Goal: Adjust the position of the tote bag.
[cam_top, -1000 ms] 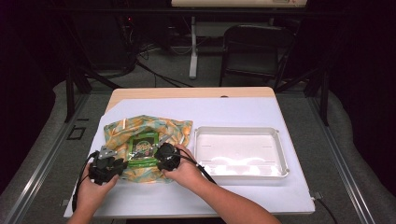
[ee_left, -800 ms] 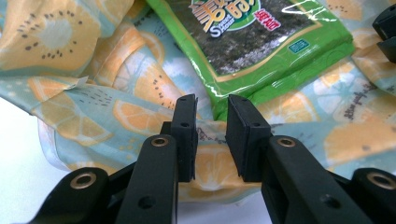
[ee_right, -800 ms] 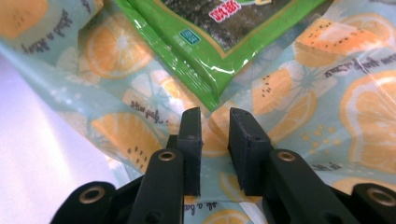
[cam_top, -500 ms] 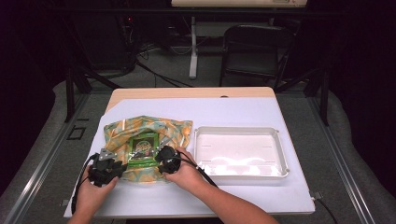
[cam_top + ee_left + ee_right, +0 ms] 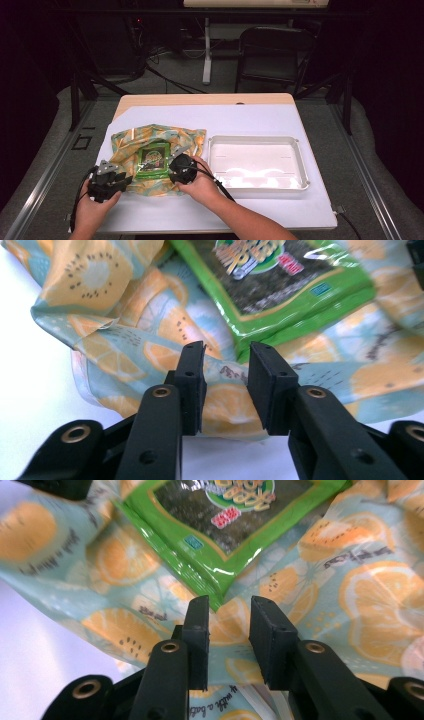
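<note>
Left hand (image 5: 89,207): it comes from the bottom edge of the high view, at the near left of the cloth, and it wraps the body of the left gripper from behind.
Left gripper (image 5: 226,367): it points forward and a little to the right, toward the near left corner of the cloth (image 5: 155,150). Its two black jaws stand apart with a gap between them and pinch nothing. In the left gripper view the near edge of the cloth lies just in front of the tips, and I cannot tell if they touch it.
Right hand (image 5: 202,185): the forearm enters at the bottom and runs diagonally up to the left; the hand holds the right gripper at the near right part of the cloth.
Right gripper (image 5: 229,612): it is low over the cloth and points to the near corner of the packet. The jaws are spread and hold nothing; the cloth shows through the gap.
Green packet (image 5: 153,159): a flat green snack packet that lies on the middle of the cloth, between the two grippers and just beyond them.
Cloth: printed with orange slices, wrinkled, spread on the white table cover (image 5: 260,117).
Tray (image 5: 300,160): white, shallow, just to the right of the cloth, not touching it.
</note>
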Tool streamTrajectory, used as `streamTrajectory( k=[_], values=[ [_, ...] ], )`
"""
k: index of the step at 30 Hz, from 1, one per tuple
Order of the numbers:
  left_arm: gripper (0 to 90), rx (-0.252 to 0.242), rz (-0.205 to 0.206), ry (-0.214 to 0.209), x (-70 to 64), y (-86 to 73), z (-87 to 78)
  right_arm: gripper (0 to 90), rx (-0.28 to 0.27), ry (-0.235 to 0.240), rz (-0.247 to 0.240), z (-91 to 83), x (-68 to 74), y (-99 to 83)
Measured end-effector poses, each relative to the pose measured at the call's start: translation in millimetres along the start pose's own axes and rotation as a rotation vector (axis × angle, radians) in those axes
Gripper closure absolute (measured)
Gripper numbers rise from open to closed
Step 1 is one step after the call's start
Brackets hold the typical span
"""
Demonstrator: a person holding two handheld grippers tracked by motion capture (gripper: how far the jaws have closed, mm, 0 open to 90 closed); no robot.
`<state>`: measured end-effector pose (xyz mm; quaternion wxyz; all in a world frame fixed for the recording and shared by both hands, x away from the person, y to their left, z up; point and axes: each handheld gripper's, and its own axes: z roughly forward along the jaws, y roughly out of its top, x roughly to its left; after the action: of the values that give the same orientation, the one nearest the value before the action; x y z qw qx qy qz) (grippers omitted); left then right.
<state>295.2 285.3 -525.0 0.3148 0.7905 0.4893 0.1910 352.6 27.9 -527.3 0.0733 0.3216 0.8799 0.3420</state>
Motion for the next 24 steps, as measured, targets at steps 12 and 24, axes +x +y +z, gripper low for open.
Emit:
streamTrajectory(
  k=[12,24],
  values=[
    [47.5,-0.079,0.107,-0.077,-23.8,-2.0,-23.6,61.5,-0.072,0.070,-0.023,-33.8,5.8,6.2],
    [41.4,-0.110,0.189,-0.157,-49.8,2.6,-26.5,61.5,-0.081,0.055,-0.020,-31.6,9.0,11.8]
  ],
)
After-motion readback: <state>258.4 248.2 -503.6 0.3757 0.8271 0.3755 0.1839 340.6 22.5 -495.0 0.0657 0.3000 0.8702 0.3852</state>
